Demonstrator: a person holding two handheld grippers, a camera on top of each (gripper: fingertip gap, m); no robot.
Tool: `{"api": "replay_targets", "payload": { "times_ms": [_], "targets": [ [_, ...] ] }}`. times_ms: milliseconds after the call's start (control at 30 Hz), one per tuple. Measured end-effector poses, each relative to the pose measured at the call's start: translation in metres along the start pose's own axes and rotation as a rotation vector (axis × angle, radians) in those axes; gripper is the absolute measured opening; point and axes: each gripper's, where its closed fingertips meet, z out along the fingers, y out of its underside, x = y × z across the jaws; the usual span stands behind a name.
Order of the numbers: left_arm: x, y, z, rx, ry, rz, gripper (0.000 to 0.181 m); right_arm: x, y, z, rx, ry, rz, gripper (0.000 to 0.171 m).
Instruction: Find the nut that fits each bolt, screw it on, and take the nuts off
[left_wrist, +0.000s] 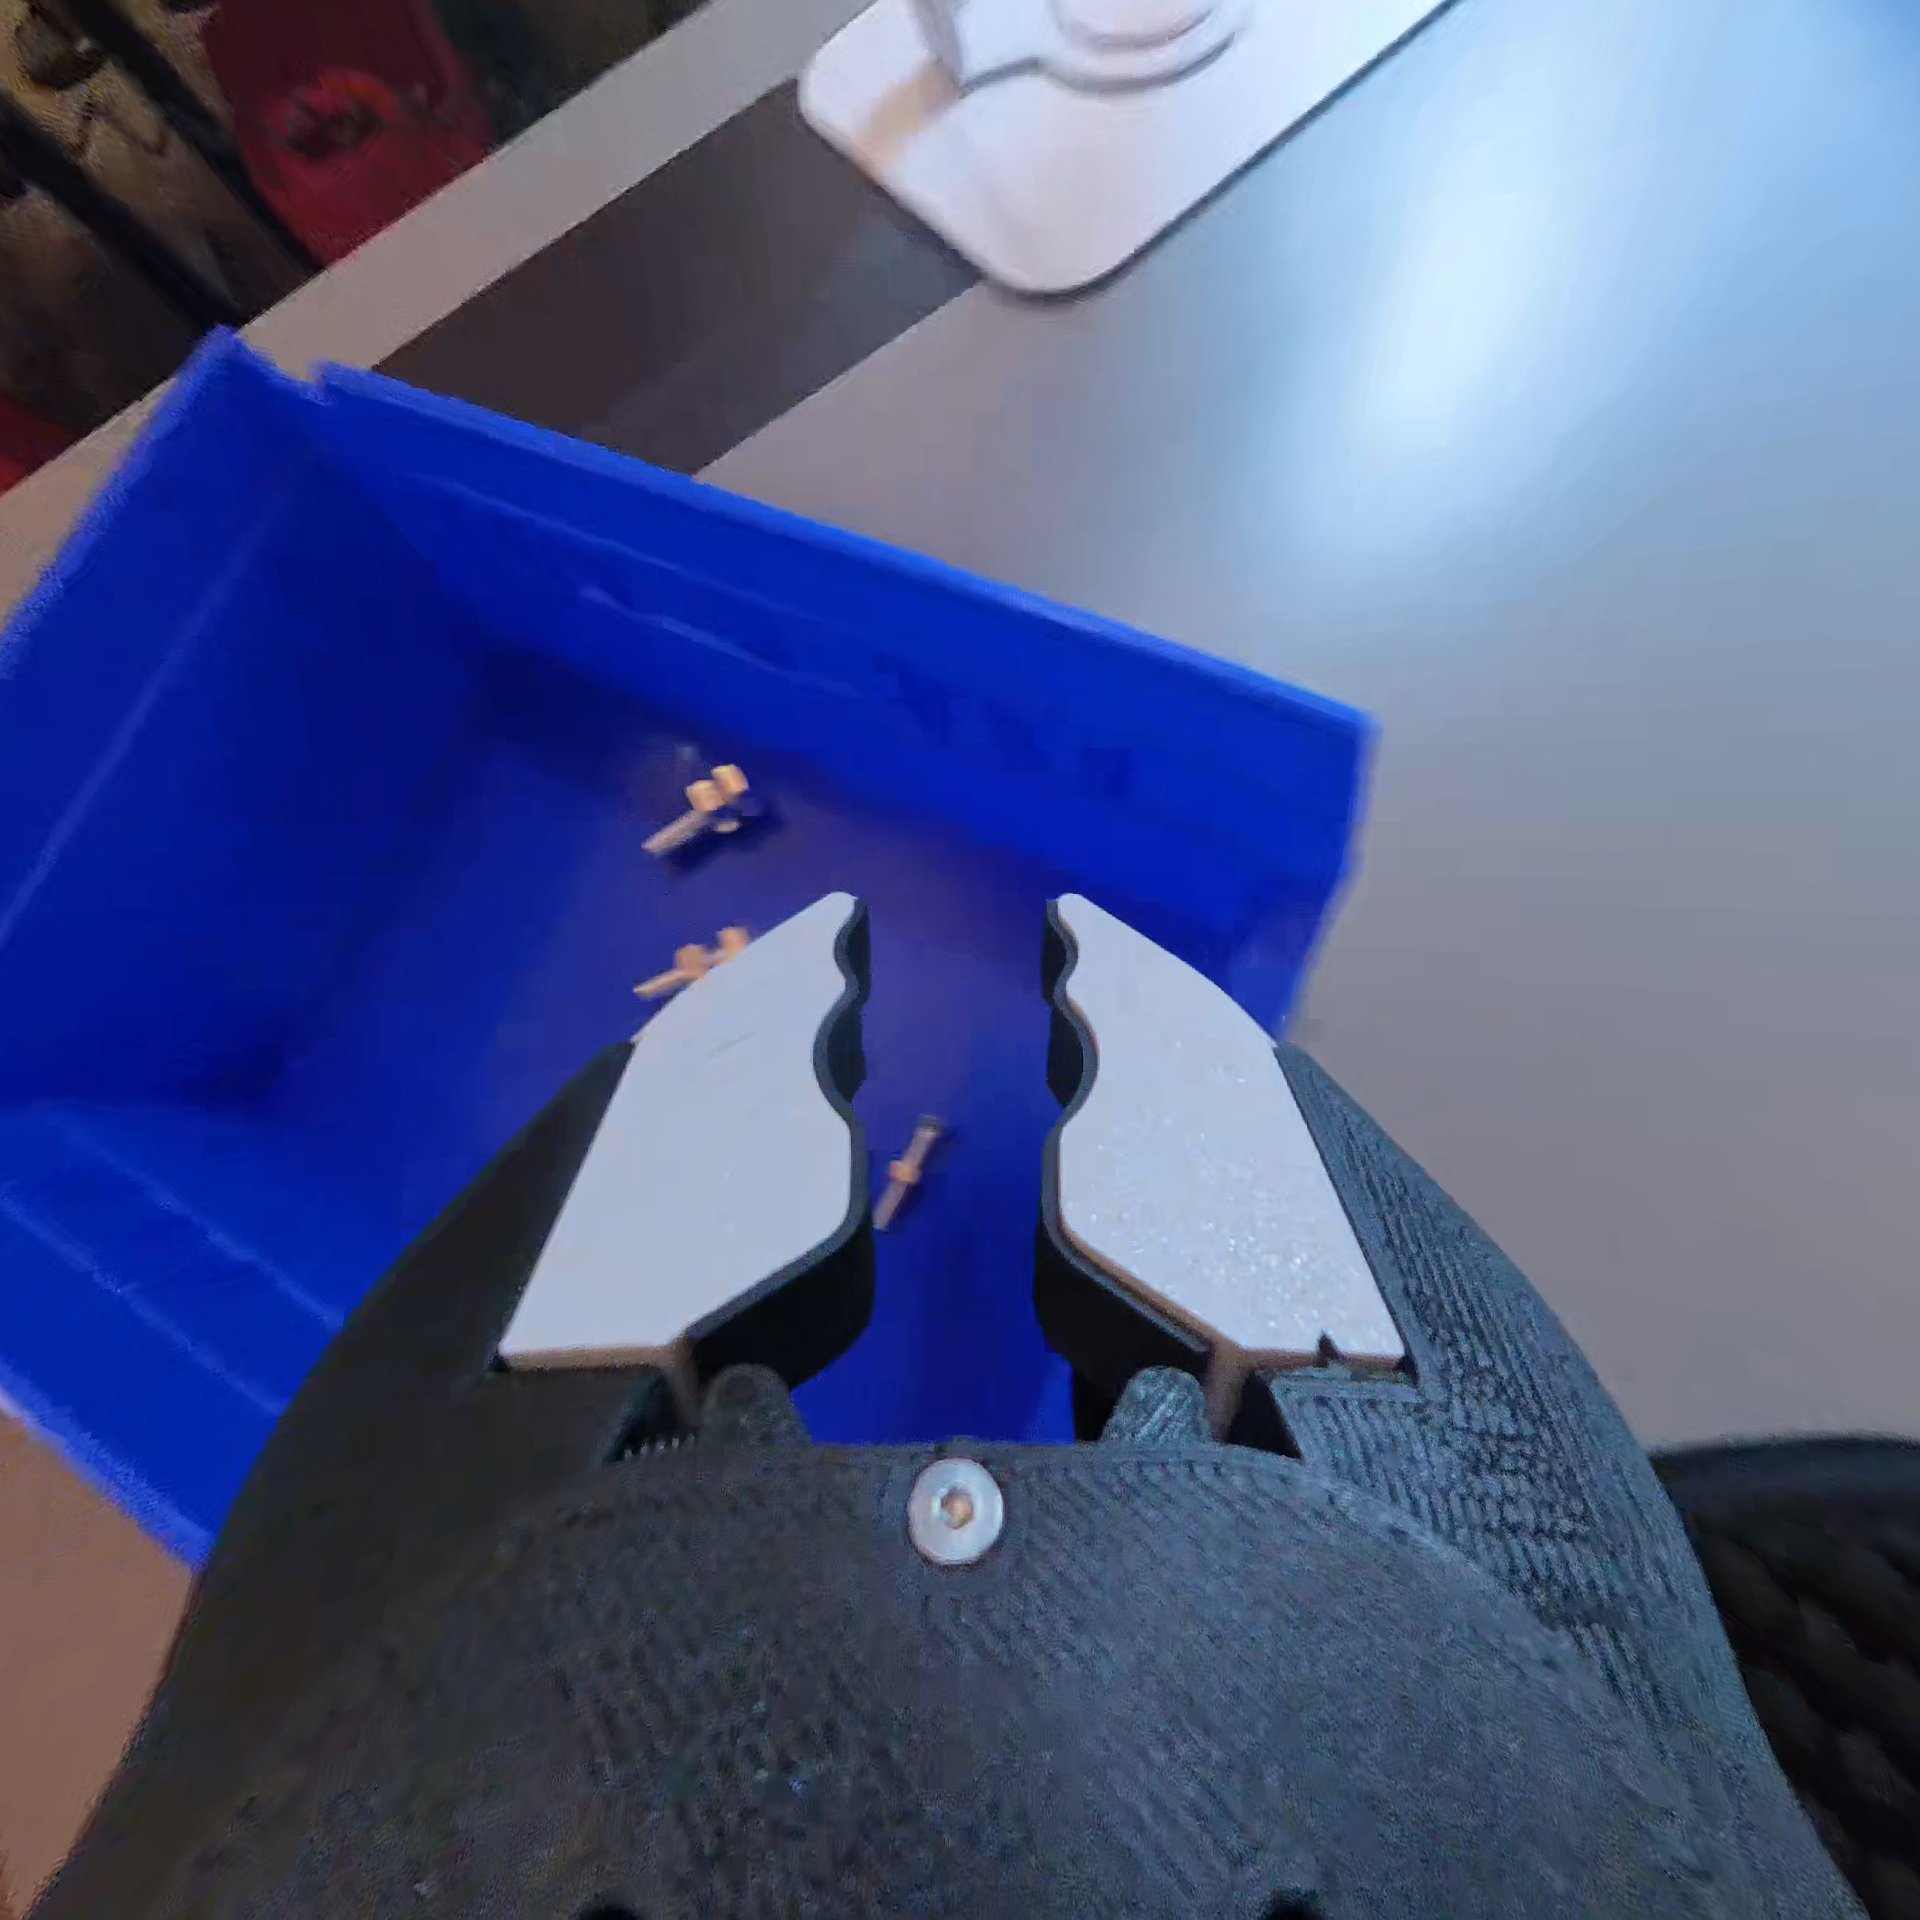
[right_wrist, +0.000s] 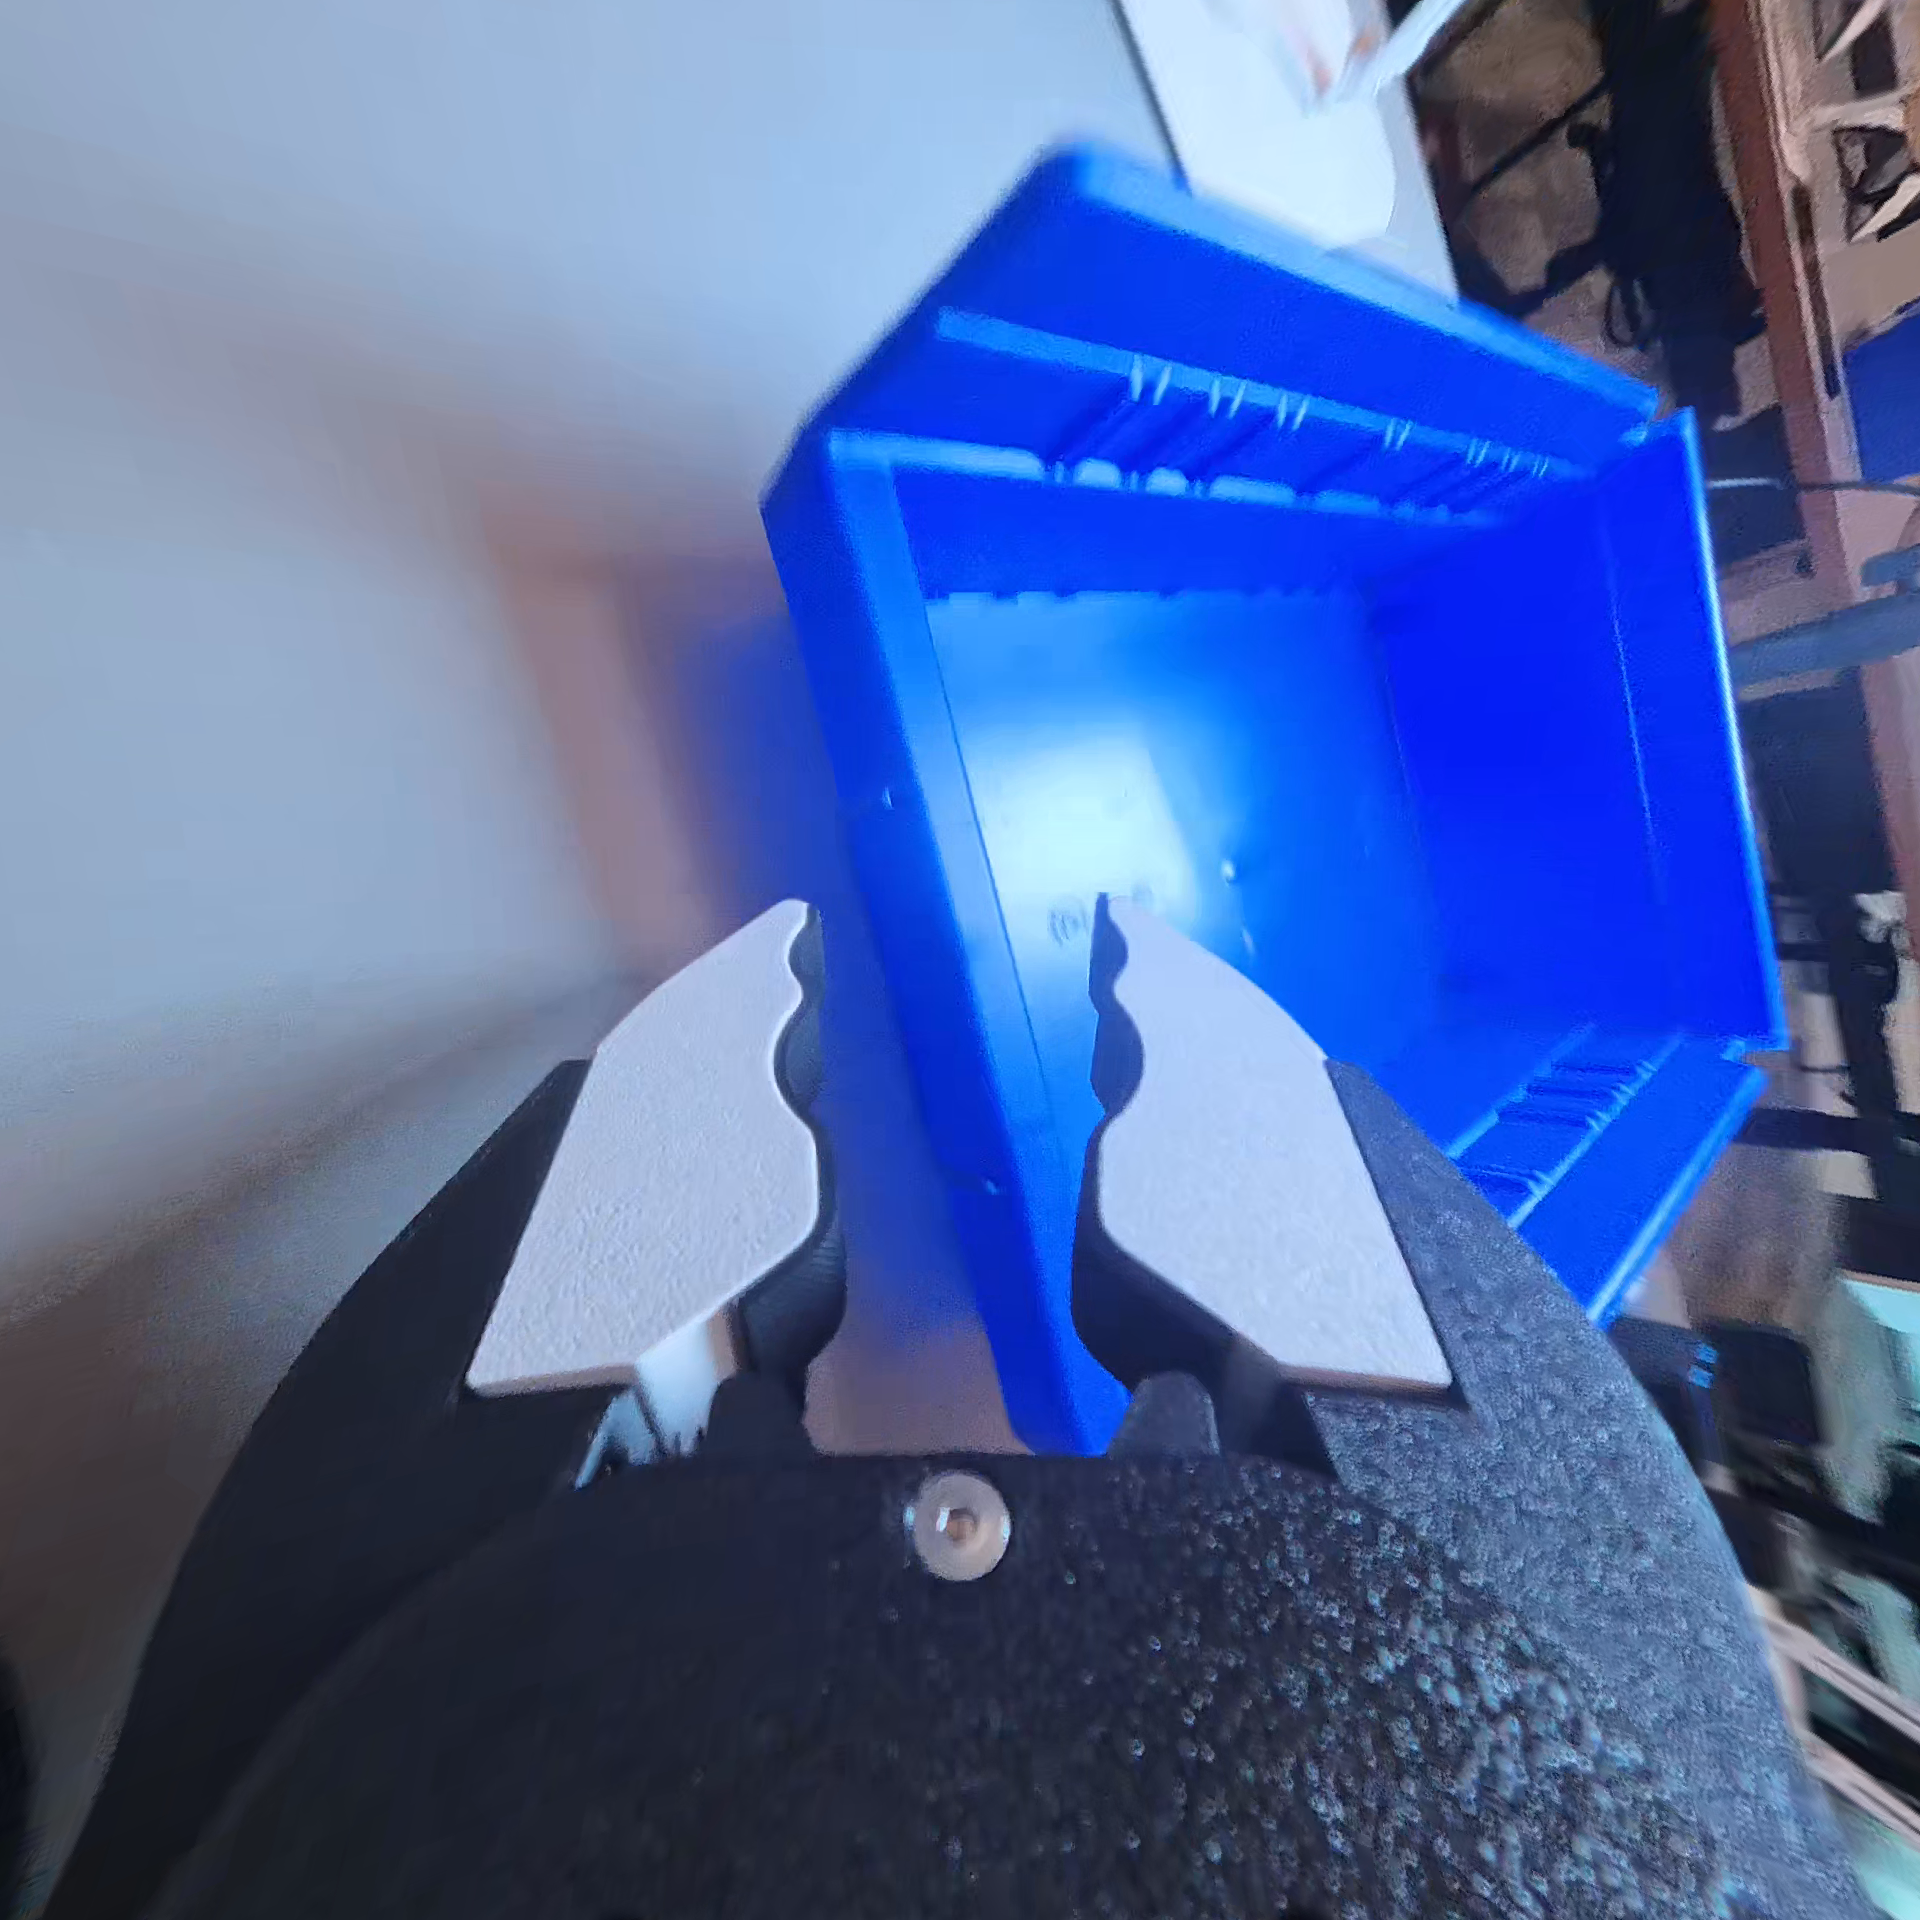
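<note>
Right gripper (right_wrist: 951, 935) clamps a blue bin's (right_wrist: 1507, 831) wall between its jaws; left gripper (left_wrist: 951, 925) hangs released above another bin (left_wrist: 312, 831), a bolt (left_wrist: 904, 1169) showing between its jaws.

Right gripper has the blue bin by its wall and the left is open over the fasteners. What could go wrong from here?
1. The right gripper holds the blue bin by one wall only; in its view the bin looks tilted, so it might slip or swing.
2. If that is the same bin, the loose bolts on its floor could slide or spill.
3. The left gripper hangs open above small, scattered pieces; with this much blur, a grab may miss.
</note>
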Motion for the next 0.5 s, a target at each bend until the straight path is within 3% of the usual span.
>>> {"api": "replay_targets", "payload": {
  "times_ms": [133, 267, 500],
  "targets": [
    [-0.061, 0.029, 0.051, -0.359, -0.114, 0.148, 0.047, -0.013, -0.034, -0.022, 0.156, -0.053, 0.106, 0.05],
    [-0.083, 0.053, 0.087, -0.581, 0.024, 0.261, 0.053, -0.033, -0.05, -0.035, 0.226, -0.104, 0.133, 0.048],
    [-0.074, 0.042, 0.108, -0.546, 0.335, 0.223, 0.046, -0.058, -0.059, -0.041, 0.278, -0.178, 0.164, 0.045]
  ]
}}
